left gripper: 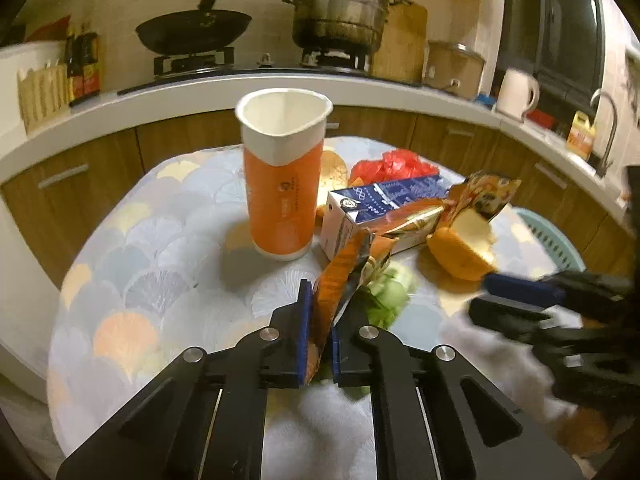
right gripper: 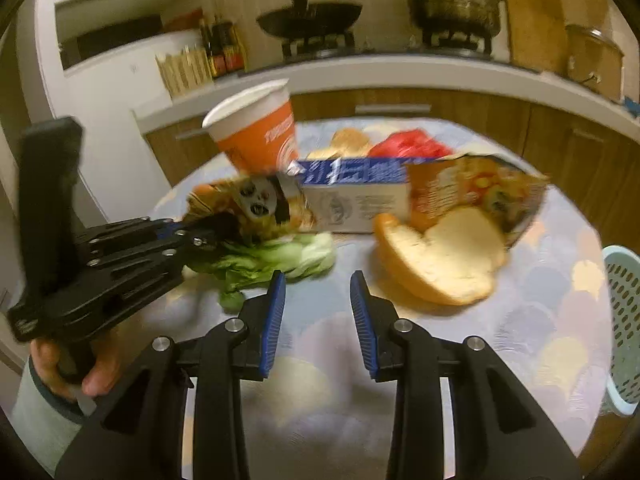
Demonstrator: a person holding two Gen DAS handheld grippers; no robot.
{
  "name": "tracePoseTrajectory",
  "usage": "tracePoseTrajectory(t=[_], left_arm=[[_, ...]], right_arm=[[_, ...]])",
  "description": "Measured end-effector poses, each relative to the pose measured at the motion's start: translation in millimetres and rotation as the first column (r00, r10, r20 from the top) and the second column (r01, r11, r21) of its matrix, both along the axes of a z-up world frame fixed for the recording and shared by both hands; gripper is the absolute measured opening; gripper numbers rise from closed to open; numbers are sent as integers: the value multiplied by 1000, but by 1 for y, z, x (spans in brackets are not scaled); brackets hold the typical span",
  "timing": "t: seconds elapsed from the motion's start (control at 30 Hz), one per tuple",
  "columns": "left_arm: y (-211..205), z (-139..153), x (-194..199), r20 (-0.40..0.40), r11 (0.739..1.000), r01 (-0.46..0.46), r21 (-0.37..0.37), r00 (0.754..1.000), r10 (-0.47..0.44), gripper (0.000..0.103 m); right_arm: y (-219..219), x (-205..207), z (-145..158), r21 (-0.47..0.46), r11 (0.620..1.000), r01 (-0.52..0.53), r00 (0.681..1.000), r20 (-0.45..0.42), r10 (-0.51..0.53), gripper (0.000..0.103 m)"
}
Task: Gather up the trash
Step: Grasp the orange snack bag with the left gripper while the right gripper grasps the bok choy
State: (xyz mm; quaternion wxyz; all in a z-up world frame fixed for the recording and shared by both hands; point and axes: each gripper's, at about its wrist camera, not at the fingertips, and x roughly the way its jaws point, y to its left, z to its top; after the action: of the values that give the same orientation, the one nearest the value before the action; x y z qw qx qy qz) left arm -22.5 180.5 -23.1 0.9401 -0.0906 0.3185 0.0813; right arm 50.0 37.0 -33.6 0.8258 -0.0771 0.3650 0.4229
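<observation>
Glossy foil wrapper (left gripper: 340, 280) — matt paper cup (left gripper: 282, 176), cloth table cover (left gripper: 140, 264).

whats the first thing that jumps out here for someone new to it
The tall orange paper cup stands upright at the middle of the round table. In front of it, the left gripper is shut on an orange snack wrapper, with a cut bread roll lying to the right.

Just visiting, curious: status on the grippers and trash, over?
Left gripper shut on orange wrapper. Right gripper open, empty. Greens, bread, carton, cup on table.
</observation>
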Motion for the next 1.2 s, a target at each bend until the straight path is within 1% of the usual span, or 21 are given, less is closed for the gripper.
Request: tracePoseTrajectory(t=[0.13, 0.17, 0.23, 0.27, 0.3, 0.43, 0.6, 0.67, 0.77, 0.8, 0.83, 0.9, 0.93, 1.0, 1.03, 1.13, 1.17, 1.2], left_arm=[[5, 0, -13, 25, 999, 1, -40, 1000, 0, 5], [8, 0, -16, 31, 999, -2, -52, 1000, 3, 5], [14, 2, -25, 52, 997, -5, -83, 999, 9, 4], [16, 2, -26, 53, 996, -4, -94, 999, 9, 4], [20, 2, -27, 49, 994, -2, -109, 999, 7, 4], [30, 1, -37, 62, 989, -12, -150, 998, 22, 4], [41, 5, -48, 84, 991, -74, -112, 993, 84, 4], [48, 5, -50, 89, 989, -94, -115, 991, 104, 4], [59, 4, -56, 107, 979, -130, -157, 983, 148, 4], [61, 4, -59, 111, 977, -135, -165, 982, 155, 4], [64, 5, -61, 115, 975, -142, -171, 980, 162, 4], [67, 5, -63, 119, 974, -150, -171, 978, 171, 4], [67, 5, -64, 120, 973, -150, -174, 978, 173, 4], [68, 5, -64, 122, 972, -152, -176, 977, 175, 4], [69, 6, -65, 124, 972, -154, -177, 976, 177, 4], [69, 7, -66, 125, 972, -153, -177, 976, 176, 4], [68, 7, -66, 125, 973, -152, -174, 977, 175, 4], [67, 7, -67, 124, 974, -153, -169, 977, 175, 4]], right_arm=[[15, 5, -8, 12, 1000, -12, 996, -90, 13, 31], [19, 7, -11, 3, 1000, -8, 994, -109, 9, 32], [25, 7, -15, -4, 1000, -11, 989, -146, 10, 42], [26, 6, -16, -1, 1000, -11, 987, -161, 11, 51], [28, 6, -17, 3, 1000, -9, 984, -178, 10, 57], [38, 7, -19, -1, 1000, -3, 971, -240, 2, 57], [51, 17, -24, 22, 999, 39, 934, -357, -29, 57], [56, 19, -26, 25, 998, 62, 924, -379, -48, 57], [64, 21, -26, 26, 994, 111, 916, -391, -92, 60], [67, 23, -26, 23, 992, 127, 913, -394, -108, 62], [71, 24, -26, 22, 988, 150, 905, -406, -128, 64], [76, 27, -25, 24, 980, 198, 885, -435, -168, 70], [79, 28, -24, 23, 976, 216, 877, -443, -184, 71], [85, 30, -23, 11, 967, 255, 869, -441, -224, 72], [92, 29, -23, -5, 961, 277, 872, -418, -253, 72], [110, 18, -21, -73, 953, 294, 908, -288, -303, 71], [118, 11, -21, -113, 949, 295, 922, -228, -314, 65], [124, 4, -21, -157, 941, 299, 933, -157, -322, 56]])
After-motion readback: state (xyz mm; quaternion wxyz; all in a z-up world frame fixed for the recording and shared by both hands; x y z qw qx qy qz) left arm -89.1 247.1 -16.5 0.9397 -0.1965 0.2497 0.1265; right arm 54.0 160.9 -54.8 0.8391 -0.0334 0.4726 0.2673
